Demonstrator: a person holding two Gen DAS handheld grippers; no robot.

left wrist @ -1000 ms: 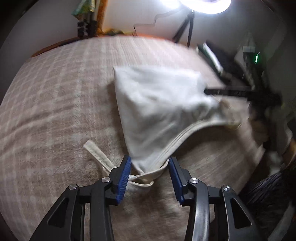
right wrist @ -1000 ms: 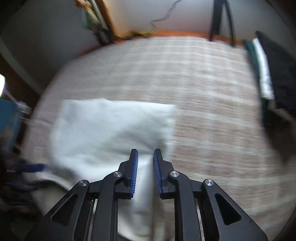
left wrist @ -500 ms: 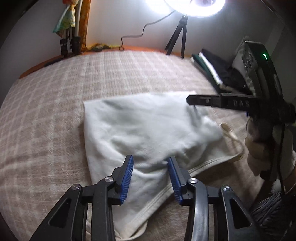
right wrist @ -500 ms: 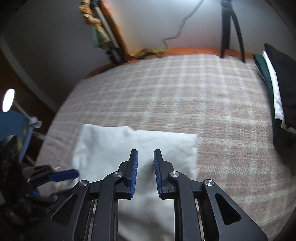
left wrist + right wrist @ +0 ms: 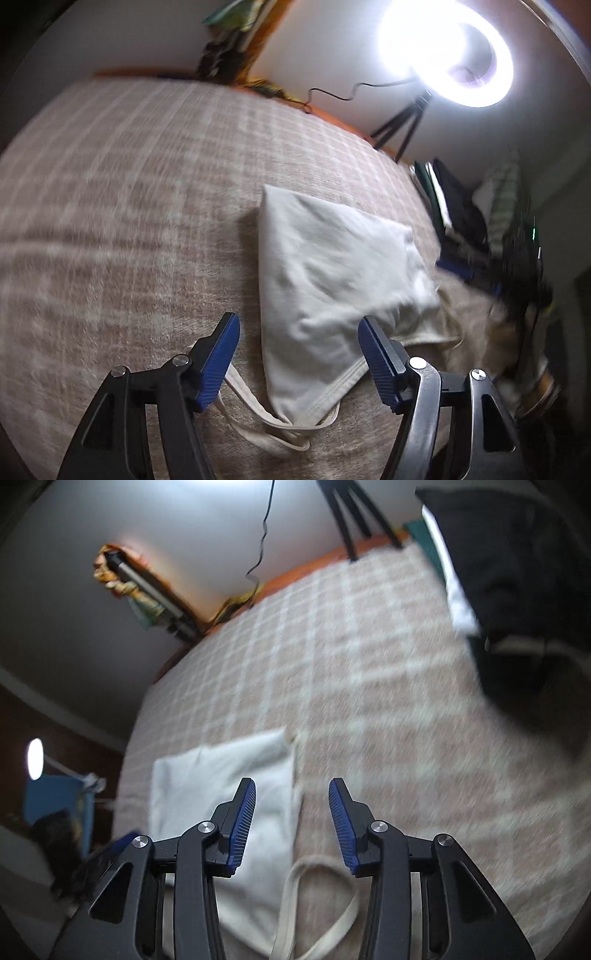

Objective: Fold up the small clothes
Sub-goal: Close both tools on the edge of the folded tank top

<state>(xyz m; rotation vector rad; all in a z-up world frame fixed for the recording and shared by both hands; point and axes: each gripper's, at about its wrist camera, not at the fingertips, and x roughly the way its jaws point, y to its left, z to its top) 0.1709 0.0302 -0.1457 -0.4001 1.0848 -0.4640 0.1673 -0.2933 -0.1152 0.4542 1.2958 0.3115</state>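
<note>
A small white garment [image 5: 332, 280] with thin cream straps [image 5: 266, 417] lies folded on the pink plaid blanket [image 5: 129, 206]. My left gripper [image 5: 299, 347] is open and empty, its jaws wide apart above the garment's near edge. In the right wrist view the garment [image 5: 207, 786] lies at lower left with a strap loop [image 5: 317, 897] below my jaws. My right gripper [image 5: 291, 823] is open and empty above the garment's right edge.
A ring light on a tripod [image 5: 447, 51] stands beyond the bed. A stack of dark and white folded clothes [image 5: 491, 565] lies at the bed's right side; it also shows in the left wrist view [image 5: 454, 218]. Bare blanket [image 5: 369, 686] stretches beyond the garment.
Both grippers have opened wide and pulled back from the garment. The right gripper was nearly shut before. The garment now lies released on the blanket with its straps loose.
</note>
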